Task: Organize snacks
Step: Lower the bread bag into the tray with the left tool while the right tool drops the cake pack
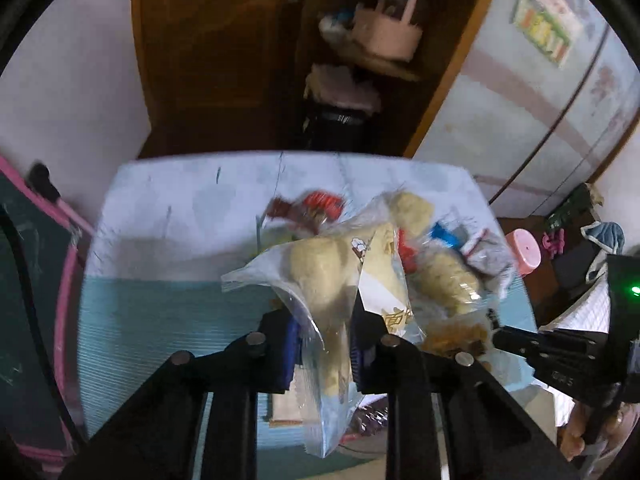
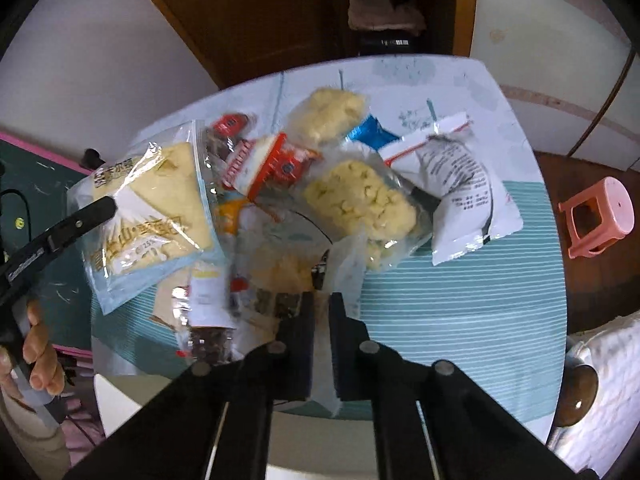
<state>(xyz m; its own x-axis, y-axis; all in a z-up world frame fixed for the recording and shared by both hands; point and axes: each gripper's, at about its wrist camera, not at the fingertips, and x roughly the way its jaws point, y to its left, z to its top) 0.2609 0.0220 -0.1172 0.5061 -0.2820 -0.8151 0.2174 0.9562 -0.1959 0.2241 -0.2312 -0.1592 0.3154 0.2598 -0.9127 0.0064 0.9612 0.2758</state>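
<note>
- While the left gripper (image 1: 324, 344) has its fingers (image 1: 290, 344) clamped on the edge of a clear sandwich-bread packet (image 1: 320, 280), that packet hangs clear of the desk (image 1: 160, 312), beside the heap (its printed face shows in the right wrist view).
- Closed on a thin clear wrapper edge (image 2: 322, 360), the right gripper (image 2: 321, 344) sits at the near side of the snack pile (image 2: 304, 184).
- A white printed pouch (image 2: 464, 196) lies on the striped cloth, touching the yellow puffed-snack bag (image 2: 360, 200).
- A pink stool (image 2: 596, 218) stands on the floor beyond the desk.
</note>
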